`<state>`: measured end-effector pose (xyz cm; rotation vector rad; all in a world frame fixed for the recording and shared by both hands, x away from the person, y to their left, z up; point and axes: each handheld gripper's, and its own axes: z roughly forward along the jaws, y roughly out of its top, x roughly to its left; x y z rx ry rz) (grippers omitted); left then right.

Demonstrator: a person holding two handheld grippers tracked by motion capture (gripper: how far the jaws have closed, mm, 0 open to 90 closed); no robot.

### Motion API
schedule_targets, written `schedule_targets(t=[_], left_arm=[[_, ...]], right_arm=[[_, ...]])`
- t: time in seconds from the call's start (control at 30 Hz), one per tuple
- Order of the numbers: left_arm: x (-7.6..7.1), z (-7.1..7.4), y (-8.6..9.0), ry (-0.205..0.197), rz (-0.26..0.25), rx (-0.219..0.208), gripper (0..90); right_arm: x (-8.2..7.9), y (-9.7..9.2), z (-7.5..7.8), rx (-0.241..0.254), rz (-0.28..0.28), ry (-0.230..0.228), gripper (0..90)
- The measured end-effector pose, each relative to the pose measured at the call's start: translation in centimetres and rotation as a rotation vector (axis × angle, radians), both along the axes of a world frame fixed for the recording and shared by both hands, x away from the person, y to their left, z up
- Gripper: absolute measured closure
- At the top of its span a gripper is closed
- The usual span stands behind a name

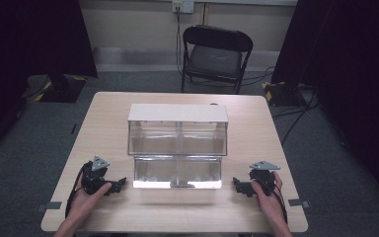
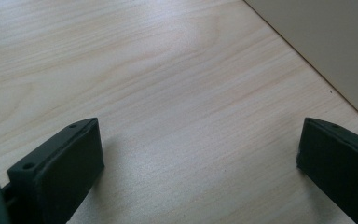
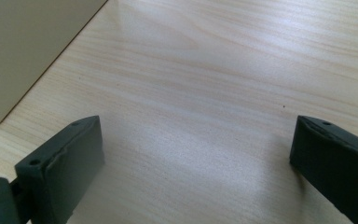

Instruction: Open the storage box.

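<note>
A two-tier clear display box (image 1: 177, 148) with a pale flat top stands in the middle of the bench (image 1: 108, 128), its lower, open-looking step facing the near edge. It has a divider running down its centre, so four compartments, and all of them look empty as far as the high view tells.

The left tongs (image 1: 119, 184) rest near the near-left corner of the bench, the right tongs (image 1: 239, 184) near the near-right corner, each pointing inward toward the box and each well apart from it. Both stand wide with nothing between the jaws: the left gripper view shows bare wood grain between its two black jaws (image 2: 200, 154), and the right gripper view shows the same (image 3: 196, 154). A pale side panel of the box shows at the upper corner of each gripper view.

The step in hand looks like an approach to the box from both sides. To do it well, I judge the hands should come in level and together, so the box is met evenly on both ends and does not skate toward the far edge. The walls are smooth and likely slippery; a grip on a rim or the divider would hold better than on a flat face
</note>
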<state>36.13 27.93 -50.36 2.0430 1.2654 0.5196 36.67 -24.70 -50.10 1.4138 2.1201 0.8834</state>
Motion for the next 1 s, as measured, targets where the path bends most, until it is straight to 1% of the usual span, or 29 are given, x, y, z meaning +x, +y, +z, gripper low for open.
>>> schedule_targets(t=[0.13, 0.27, 0.3, 0.33, 0.37, 0.4, 0.43, 0.47, 0.5, 0.53, 0.57, 0.6, 0.63, 0.67, 0.7, 0.73, 0.77, 0.8, 0.83, 0.87, 0.9, 0.93, 0.97, 1.0], left_arm=[[0.0, 0.0, 0.0, 0.0, 0.0, 0.0, 0.0], [-0.1, 0.1, 0.1, -0.003, -0.009, 0.012, 1.0], [-0.2, 0.0, 0.1, -0.006, -0.003, -0.001, 1.7], [-0.2, 0.0, 0.1, -0.006, -0.003, -0.001, 2.2], [-0.2, 0.2, 0.3, -0.004, -0.01, 0.011, 3.1], [-0.2, 0.2, 0.3, -0.004, -0.01, 0.011, 4.9], [-0.3, 0.3, 0.3, -0.013, -0.008, 0.005, 8.3], [-0.3, 0.3, 0.3, -0.013, -0.008, 0.005, 12.2], [-0.4, 0.5, 0.3, -0.014, 0.002, -0.015, 18.8], [-0.4, 0.5, 0.3, -0.014, 0.002, -0.015, 19.2], [-0.5, 0.6, 0.3, -0.006, -0.01, -0.036, 19.2], [-0.8, 0.8, 0.3, -0.016, -0.039, -0.032, 16.9], [-1.0, 1.0, 0.3, -0.026, -0.047, -0.033, 18.2], [-1.0, 1.0, 0.3, -0.026, -0.047, -0.033, 19.2], [-1.2, 1.2, 0.3, -0.023, -0.06, -0.065, 19.2], [-1.4, 1.3, 0.3, -0.017, -0.074, -0.088, 19.2], [-1.8, 1.6, 0.1, -0.024, -0.101, -0.092, 18.7], [-1.8, 1.6, 0.1, -0.024, -0.101, -0.092, 18.8], [-2.2, 1.9, -0.2, -0.04, -0.126, -0.091, 18.8], [-2.4, 2.2, -0.2, -0.038, -0.138, -0.089, 19.2], [-2.4, 2.2, -0.2, -0.038, -0.138, -0.089, 20.4], [-2.6, 2.4, -0.4, -0.054, -0.142, -0.077, 20.4], [-2.8, 2.7, -0.4, -0.074, -0.153, -0.085, 20.6], [-3.0, 3.1, -0.4, -0.082, -0.156, -0.108, 19.9]], right_arm=[[0.1, 0.0, 0.0, -0.002, 0.008, 0.002, 0.9], [0.3, 0.0, 0.0, -0.004, 0.017, 0.006, 0.0], [0.3, 0.0, 0.0, -0.006, 0.019, 0.006, 0.0], [0.3, 0.0, 0.0, -0.006, 0.019, 0.006, 0.0], [0.4, 0.0, 0.0, -0.007, 0.02, 0.008, 0.0], [0.4, 0.0, 0.0, -0.007, 0.02, 0.008, 0.0], [0.3, 0.0, 0.0, -0.005, 0.019, 0.009, 0.0], [0.3, 0.0, 0.0, -0.005, 0.019, 0.009, 0.0], [0.4, 0.0, 0.0, -0.006, 0.02, 0.008, 0.0], [0.4, 0.0, 0.0, -0.006, 0.02, 0.008, 0.0], [0.4, 0.0, 0.0, -0.007, 0.02, 0.008, 0.0], [0.4, 0.0, 0.0, -0.006, 0.02, 0.008, 0.0], [0.4, 0.0, 0.0, -0.006, 0.02, 0.008, 0.0], [0.4, 0.0, 0.0, -0.006, 0.02, 0.008, 0.0], [0.4, 0.0, 0.0, -0.006, 0.02, 0.008, 0.0], [0.4, 0.0, 0.0, -0.006, 0.02, 0.008, 0.0], [0.3, 0.0, 0.0, -0.005, 0.02, 0.009, 0.0], [0.4, 0.0, 0.0, -0.006, 0.02, 0.008, 0.0], [0.4, 0.0, 0.0, -0.006, 0.02, 0.008, 0.0], [0.4, 0.0, 0.0, -0.006, 0.02, 0.008, 0.0], [0.4, 0.0, 0.0, -0.006, 0.02, 0.008, 0.0], [0.4, 0.0, 0.0, -0.006, 0.02, 0.008, 0.0], [0.4, 0.0, 0.0, -0.006, 0.02, 0.008, 0.0], [0.4, 0.0, 0.0, -0.006, 0.02, 0.008, 0.0]])
